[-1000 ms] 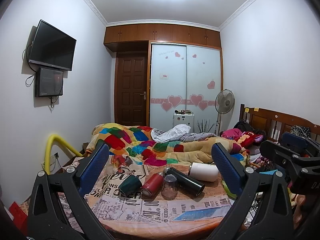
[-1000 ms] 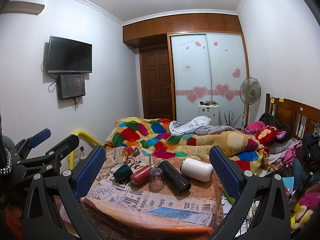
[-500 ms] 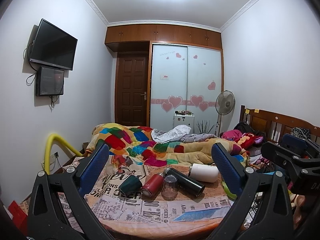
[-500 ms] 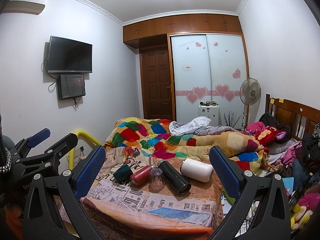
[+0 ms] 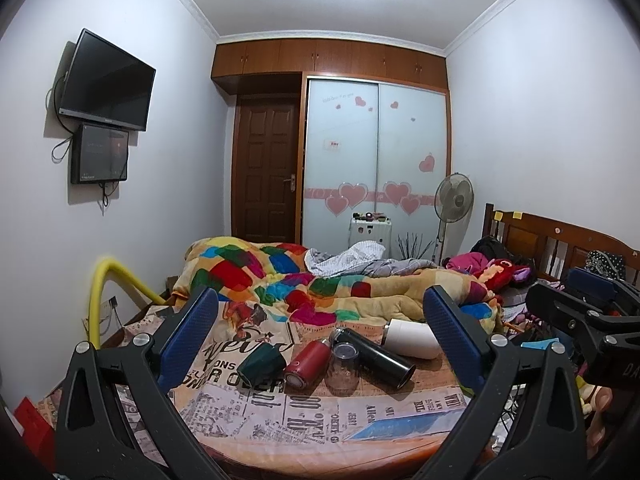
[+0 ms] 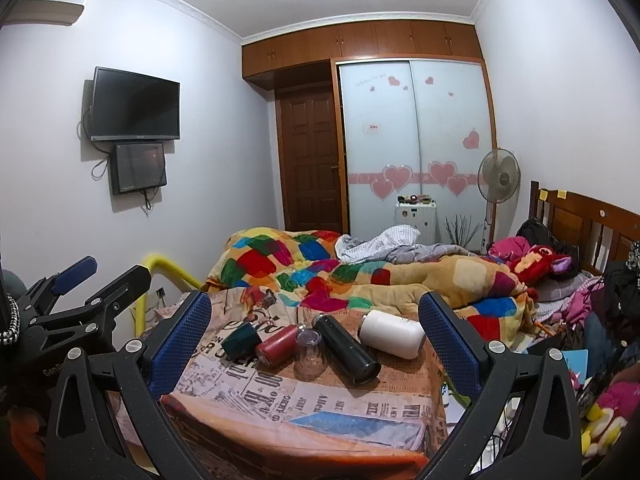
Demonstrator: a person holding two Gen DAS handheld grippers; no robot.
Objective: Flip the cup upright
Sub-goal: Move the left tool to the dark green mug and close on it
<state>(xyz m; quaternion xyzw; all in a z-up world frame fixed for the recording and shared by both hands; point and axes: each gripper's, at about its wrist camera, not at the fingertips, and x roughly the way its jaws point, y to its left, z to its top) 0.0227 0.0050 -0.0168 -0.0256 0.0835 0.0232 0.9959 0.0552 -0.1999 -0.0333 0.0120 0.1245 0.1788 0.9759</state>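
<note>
Glass cup [image 5: 342,367] upside-down between red bottle [image 5: 306,364] and black flask [image 5: 372,354], both tongs [image 5: 320,334] [image 6: 316,334] spread wide, well back.

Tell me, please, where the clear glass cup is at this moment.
In both wrist views the clear glass cup stands upside down on the newspaper-print cloth, near the centre, between the red bottle and the black bottle.

Left gripper [image 5: 320,332] and right gripper [image 6: 316,328], jaws wide apart, empty.
</note>
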